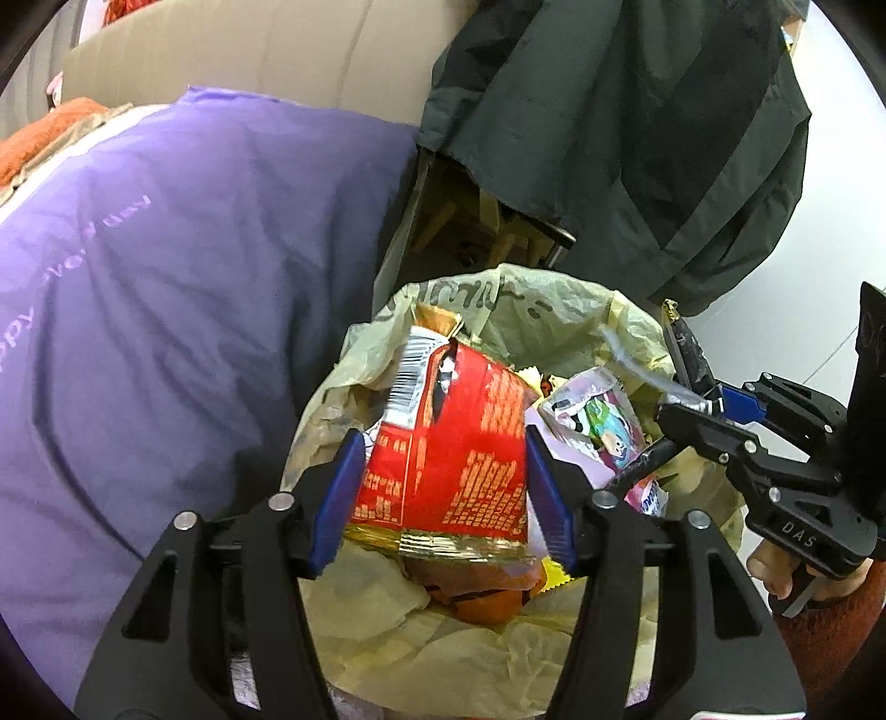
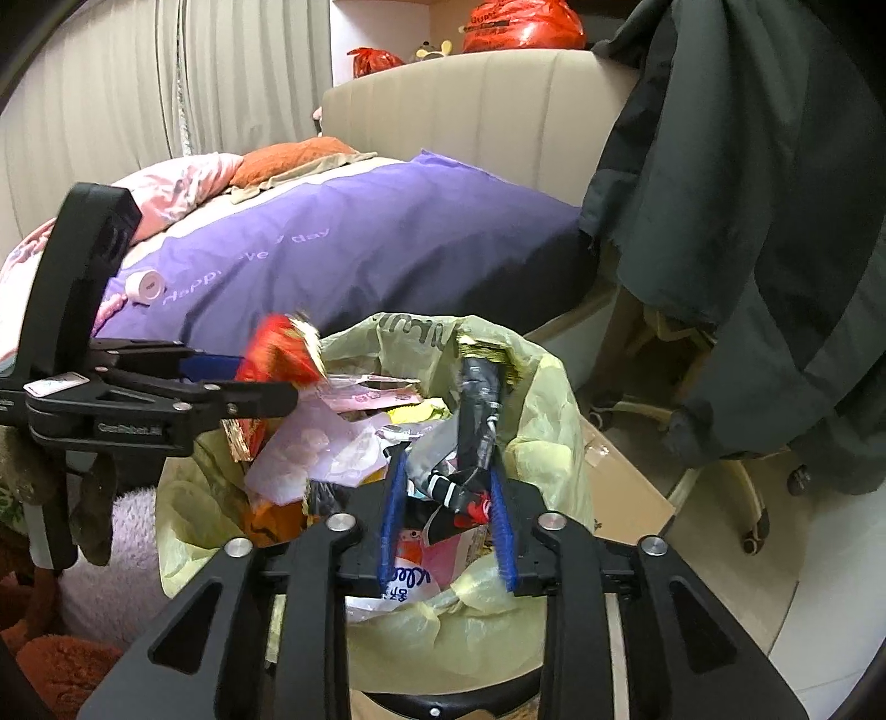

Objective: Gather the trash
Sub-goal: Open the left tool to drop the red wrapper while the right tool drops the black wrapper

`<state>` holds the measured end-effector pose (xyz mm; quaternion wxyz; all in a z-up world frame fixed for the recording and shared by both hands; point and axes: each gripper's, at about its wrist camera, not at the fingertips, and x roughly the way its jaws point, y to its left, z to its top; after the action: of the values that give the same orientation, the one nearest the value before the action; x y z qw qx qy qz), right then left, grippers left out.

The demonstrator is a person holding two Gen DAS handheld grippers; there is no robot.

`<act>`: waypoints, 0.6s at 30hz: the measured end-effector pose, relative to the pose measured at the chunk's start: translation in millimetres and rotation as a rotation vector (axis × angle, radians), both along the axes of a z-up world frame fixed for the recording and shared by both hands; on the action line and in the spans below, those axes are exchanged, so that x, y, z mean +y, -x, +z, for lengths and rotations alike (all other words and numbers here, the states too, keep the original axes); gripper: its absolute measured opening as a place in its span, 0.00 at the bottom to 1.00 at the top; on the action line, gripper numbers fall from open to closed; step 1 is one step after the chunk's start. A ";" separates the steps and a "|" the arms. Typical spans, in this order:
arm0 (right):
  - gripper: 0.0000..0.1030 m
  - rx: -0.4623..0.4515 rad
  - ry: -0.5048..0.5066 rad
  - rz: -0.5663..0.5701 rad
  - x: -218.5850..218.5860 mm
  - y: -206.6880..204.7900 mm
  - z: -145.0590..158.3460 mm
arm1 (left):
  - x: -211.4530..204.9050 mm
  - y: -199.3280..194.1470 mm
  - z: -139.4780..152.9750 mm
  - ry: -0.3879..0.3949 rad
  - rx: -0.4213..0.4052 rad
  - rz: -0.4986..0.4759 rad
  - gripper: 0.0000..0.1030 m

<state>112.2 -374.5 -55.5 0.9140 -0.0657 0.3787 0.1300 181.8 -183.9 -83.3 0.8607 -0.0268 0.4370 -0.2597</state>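
Red snack wrapper (image 1: 448, 443), gold-edged and with a barcode at its upper left, upright between the blue pads of the left gripper (image 1: 443, 437); wrapper sides meeting both pads, so clamped, directly above the open mouth of the bin. Same wrapper blurred at the left gripper tip in the right wrist view. Black and silver wrapper (image 2: 479, 404), crumpled, pinched between the blue pads of the right gripper (image 2: 446, 459), its free end standing up against the far rim of the liner; likewise over the bin. From the left wrist view, seen jutting upward from the right gripper tip, at the right of the bin. Part of a hand (image 1: 775, 576) visible under that gripper's handle, beside a rust-coloured sleeve.

Below both: bin lined with a pale yellow plastic bag (image 1: 554, 315), liner folded out over the rim, already holding mixed trash, including a pink printed packet (image 1: 592, 415), orange packaging and white paper.

Just beyond the bin: bed with a purple duvet (image 2: 387, 238) bearing pale lettering; a small white round object (image 2: 145, 287) lying on the duvet; pink bedding and an orange cushion further back; beige padded headboard (image 2: 470, 94) behind. Red plastic bags (image 2: 520, 25) on the ledge above the headboard.

To the right of the bin: dark green jacket (image 2: 747, 221) hanging over a castor chair; flattened cardboard (image 2: 620, 476) on the floor between bin and chair.
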 end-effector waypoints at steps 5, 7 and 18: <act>0.41 -0.014 -0.002 -0.010 0.2 7.3 4.4 | 8.1 8.7 11.8 0.015 -0.019 0.012 0.66; 0.44 -0.021 -0.007 -0.019 0.7 10.7 8.1 | 13.0 13.9 19.9 0.024 -0.032 0.022 0.68; 0.51 -0.080 -0.085 -0.087 19.0 58.3 49.2 | 57.8 83.8 81.6 0.033 -0.189 0.129 0.69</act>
<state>54.0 -355.6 -6.3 0.9351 -0.0153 0.3385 0.1036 97.9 -126.1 -1.7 0.9124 -0.0444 0.3470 -0.2125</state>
